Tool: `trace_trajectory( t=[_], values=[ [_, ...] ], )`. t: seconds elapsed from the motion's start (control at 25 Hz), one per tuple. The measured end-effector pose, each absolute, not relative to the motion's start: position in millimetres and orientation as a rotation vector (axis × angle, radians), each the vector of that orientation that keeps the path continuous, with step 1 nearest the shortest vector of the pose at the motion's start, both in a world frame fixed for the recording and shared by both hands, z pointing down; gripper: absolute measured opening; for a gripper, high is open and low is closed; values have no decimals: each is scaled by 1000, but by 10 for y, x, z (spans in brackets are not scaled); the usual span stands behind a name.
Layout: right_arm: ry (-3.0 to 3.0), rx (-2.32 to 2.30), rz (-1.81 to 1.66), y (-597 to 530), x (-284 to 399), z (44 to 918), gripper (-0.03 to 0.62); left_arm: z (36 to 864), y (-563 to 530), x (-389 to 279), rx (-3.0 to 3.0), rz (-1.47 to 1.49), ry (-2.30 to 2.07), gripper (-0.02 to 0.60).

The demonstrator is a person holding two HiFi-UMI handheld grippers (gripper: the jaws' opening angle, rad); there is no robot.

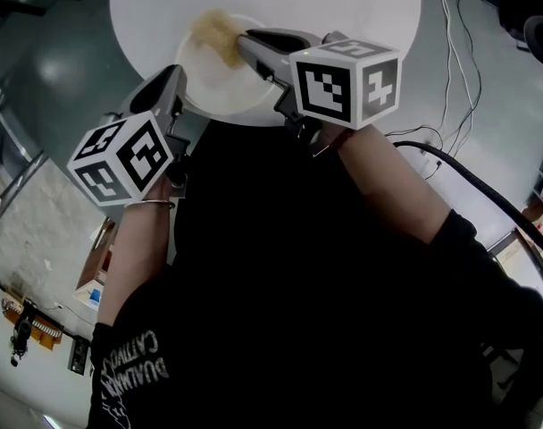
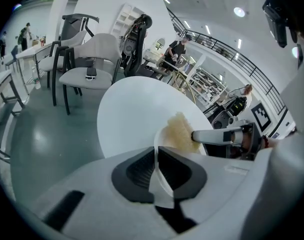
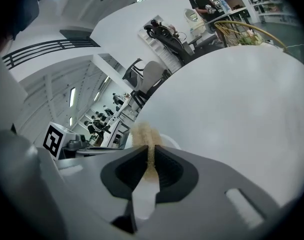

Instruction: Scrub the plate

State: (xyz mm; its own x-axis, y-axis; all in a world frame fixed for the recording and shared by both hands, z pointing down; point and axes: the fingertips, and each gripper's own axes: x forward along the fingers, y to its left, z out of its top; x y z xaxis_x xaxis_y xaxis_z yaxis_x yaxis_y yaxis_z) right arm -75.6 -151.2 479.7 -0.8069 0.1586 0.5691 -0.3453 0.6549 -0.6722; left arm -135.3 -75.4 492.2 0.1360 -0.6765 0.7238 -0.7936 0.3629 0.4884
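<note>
Plate (image 1: 220,83), white, round and shallow, is sitting at the near edge of a round white table (image 1: 361,7), close against the person's dark-clothed body. At the plate's near-left rim the left gripper (image 1: 176,83) is clamping down, its dark pads pressing the thin edge (image 2: 155,159) from both sides. From the right, the right gripper (image 1: 245,47) is reaching over the plate, jaws squeezing a tan, fibrous scrub sponge (image 1: 216,32). Sponge is lying on the plate's far part, the only thing in it. Well past the table, grey chairs (image 2: 87,59) are standing on a grey-green floor (image 2: 52,134).
</note>
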Motion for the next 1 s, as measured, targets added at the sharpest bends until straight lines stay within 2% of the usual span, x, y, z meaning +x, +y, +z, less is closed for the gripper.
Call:
trace_trajectory(
  t=[0.56, 0.84, 1.0],
  values=[
    [-2306, 308, 1137, -1847, -428, 4729, 43, 4838, -749, -1333, 1368, 141, -1597, 26],
    [-2385, 73, 1356, -1582, -741, 4397, 41, 4847, -705, -1381, 1330, 110, -1630, 23],
    [-2302, -4, 1299, -1132, -946, 4531, 43, 4852, -689, -1376, 1330, 112, -1638, 25]
  ],
)
